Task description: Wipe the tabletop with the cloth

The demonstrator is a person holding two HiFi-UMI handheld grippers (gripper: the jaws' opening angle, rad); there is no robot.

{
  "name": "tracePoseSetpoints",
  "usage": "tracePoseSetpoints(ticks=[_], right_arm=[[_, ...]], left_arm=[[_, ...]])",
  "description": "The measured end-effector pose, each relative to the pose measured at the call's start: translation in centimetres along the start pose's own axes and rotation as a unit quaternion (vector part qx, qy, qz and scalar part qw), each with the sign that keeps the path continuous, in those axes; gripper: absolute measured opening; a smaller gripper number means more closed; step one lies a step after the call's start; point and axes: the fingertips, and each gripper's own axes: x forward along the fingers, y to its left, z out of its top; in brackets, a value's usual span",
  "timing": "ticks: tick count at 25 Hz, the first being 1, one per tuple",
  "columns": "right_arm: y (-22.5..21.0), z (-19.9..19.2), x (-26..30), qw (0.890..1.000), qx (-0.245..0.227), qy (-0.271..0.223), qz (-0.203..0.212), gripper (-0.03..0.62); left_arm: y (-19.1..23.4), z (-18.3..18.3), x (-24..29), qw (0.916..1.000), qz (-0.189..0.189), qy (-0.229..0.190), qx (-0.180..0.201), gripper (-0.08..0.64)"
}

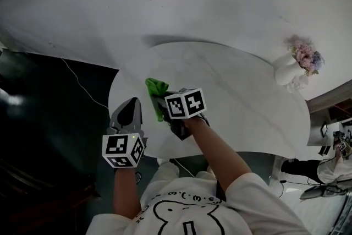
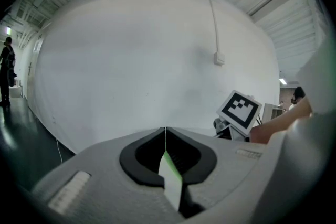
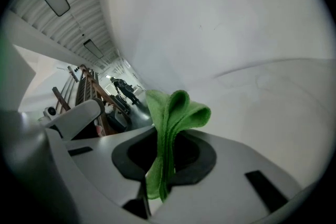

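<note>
Over the table's near left part: the right gripper (image 1: 164, 105) pinches a folded green cloth (image 1: 155, 88); whether it touches the tabletop (image 1: 242, 102) I cannot tell.
Left gripper (image 1: 131, 105): jaws pressed together on nothing, idle just left of the right one.
Doing the wipe well: I would tip the cloth down so a broad fold lies flat, press lightly, and sweep in overlapping passes, stopping short of the vase of flowers (image 1: 296, 66) at the far right.
Right gripper view: shows the cloth (image 3: 176, 113) doubled over, folds bunched beyond the jaws, a firm grip.
Head view: alone shows the vase and the unwiped stretch on the right.
</note>
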Motion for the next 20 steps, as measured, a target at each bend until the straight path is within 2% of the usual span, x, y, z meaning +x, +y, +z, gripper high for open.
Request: tracePoseSetpoints(ticks=[5, 11, 20], right_arm=[[-0.1, -1.3, -4.8, 0.999, -0.042, -0.004, -0.016, 0.046], [-0.4, -2.1, -11.1, 0.996, -0.078, -0.028, -0.036, 0.046], [-2.4, -2.7, -20.4, 0.990, -0.091, -0.085, -0.072, 0.046]], left_arm=[[-3.9, 0.2, -0.8, 1.0000, 0.002, -0.006, 0.000, 0.018], [-9.3, 1.7, -1.2, 0.9996, -0.013, -0.021, 0.016, 0.018], [-17.6, 2.8, -0.6, 0.9970, -0.055, -0.032, 0.044, 0.018]])
